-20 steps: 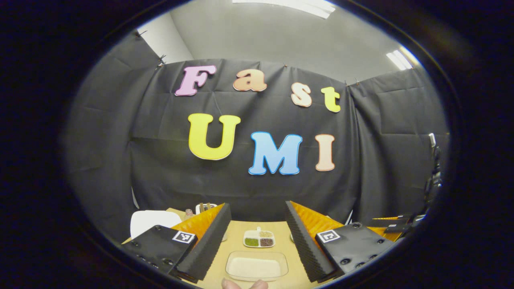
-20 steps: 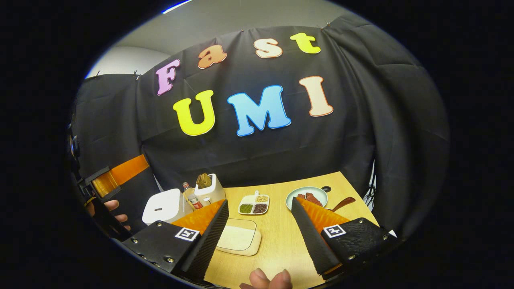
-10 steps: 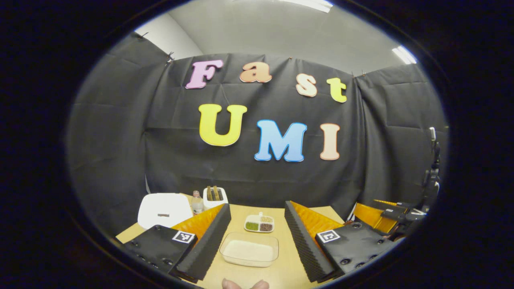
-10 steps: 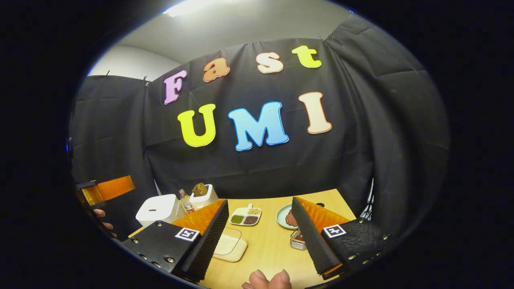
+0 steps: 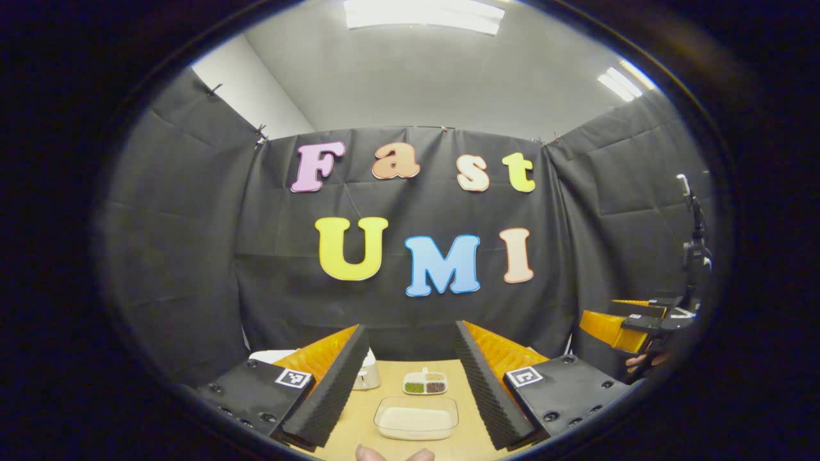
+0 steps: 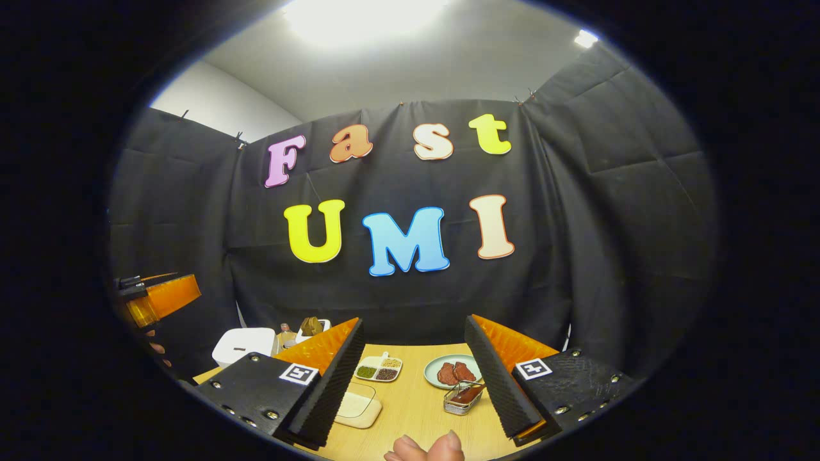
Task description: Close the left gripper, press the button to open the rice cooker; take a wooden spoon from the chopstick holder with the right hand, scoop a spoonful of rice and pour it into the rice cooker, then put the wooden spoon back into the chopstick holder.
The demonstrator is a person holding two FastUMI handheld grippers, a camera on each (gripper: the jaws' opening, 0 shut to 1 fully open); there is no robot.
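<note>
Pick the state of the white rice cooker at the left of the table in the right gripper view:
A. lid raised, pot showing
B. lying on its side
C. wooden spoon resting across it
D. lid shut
D: the rice cooker stands upright with its flat lid down and nothing on top, and the left claw is held open, short of it.
</note>
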